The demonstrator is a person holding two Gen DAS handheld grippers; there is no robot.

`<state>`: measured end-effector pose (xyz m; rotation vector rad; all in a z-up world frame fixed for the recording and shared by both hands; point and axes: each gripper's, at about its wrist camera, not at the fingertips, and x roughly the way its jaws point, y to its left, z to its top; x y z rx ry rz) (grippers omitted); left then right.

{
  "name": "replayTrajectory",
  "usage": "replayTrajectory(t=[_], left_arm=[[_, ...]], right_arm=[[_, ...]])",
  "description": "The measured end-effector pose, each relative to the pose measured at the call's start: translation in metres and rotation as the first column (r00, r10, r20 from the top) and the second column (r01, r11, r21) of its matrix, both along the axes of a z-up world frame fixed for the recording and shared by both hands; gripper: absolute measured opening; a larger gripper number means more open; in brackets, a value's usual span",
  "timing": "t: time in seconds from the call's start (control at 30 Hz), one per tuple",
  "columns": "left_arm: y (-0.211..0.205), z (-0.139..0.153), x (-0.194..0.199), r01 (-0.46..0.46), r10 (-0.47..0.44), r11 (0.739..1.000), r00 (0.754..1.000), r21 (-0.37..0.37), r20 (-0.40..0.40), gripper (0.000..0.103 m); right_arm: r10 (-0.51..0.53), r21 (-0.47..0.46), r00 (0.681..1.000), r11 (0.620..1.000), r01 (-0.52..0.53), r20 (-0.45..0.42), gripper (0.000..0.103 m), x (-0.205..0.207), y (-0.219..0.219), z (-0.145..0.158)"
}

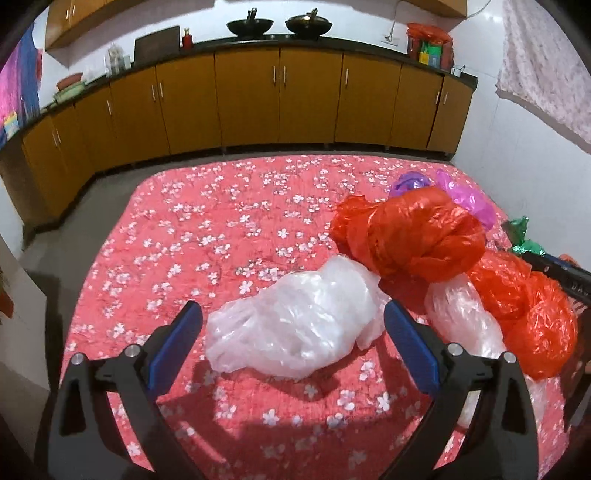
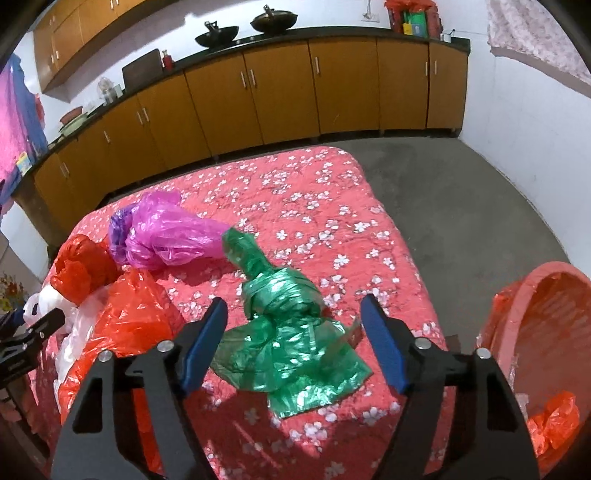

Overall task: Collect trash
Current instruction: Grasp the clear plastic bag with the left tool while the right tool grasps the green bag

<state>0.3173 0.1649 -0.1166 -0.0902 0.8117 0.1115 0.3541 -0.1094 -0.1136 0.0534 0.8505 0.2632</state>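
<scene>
right now both grippers hang over a bed covered by a red quilted spread printed with white blossoms (image 1: 236,236), angled down at loose plastic bags lying on it.

the left gripper (image 1: 293,314) has its blue-padded jaws spread wide, one on each side of a crumpled clear white plastic bag (image 1: 291,325). the pads do not touch the bag; it lies flat on the spread between them. just behind it sits a big bunched red-orange plastic bag (image 1: 413,232), with a second red-orange plastic bag (image 1: 528,314) to the right and another clear bag (image 1: 461,314) wedged between the two. a pink plastic bag (image 1: 469,199) and a small purple plastic bag (image 1: 410,182) lie farther back, near the far right part of the bed.

the right gripper (image 2: 293,314) is partly open, with no firm hold on anything. a twisted shiny green plastic bag (image 2: 284,332) lies between its blue pads, knotted in the middle and fanned out toward the camera; the left pad is close to the bag's edge, but whether it touches cannot be told. beside the bed on the right, on the grey floor, stands a round red plastic basin (image 2: 546,332) with red-orange and clear plastic scraps already inside.

behind the bed runs a row of orange-brown cabinets (image 1: 251,99) under a dark tabletop holding two black woks (image 1: 279,26).
</scene>
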Motion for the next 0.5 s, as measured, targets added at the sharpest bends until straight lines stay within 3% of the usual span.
replayTrajectory(t=[0.1,0.23,0.5], left_arm=[[0.001,-0.004,0.005,0.018,-0.019,1.0,1.0,-0.023,-0.019,0.096],[0.0,-0.01,0.012,0.047,-0.05,0.997,0.998,-0.057,-0.047,0.072],[-0.007,-0.012,0.013,0.092,-0.096,0.993,0.994,-0.068,-0.056,0.049]], right_arm=[[0.023,-0.001,0.999,1.0,-0.023,-0.022,0.061,0.0,0.003,-0.003],[0.042,0.015,0.999,0.999,-0.041,-0.035,0.049,-0.001,0.004,-0.004],[0.054,0.037,0.998,0.998,-0.053,-0.044,0.041,-0.012,0.0,-0.004]])
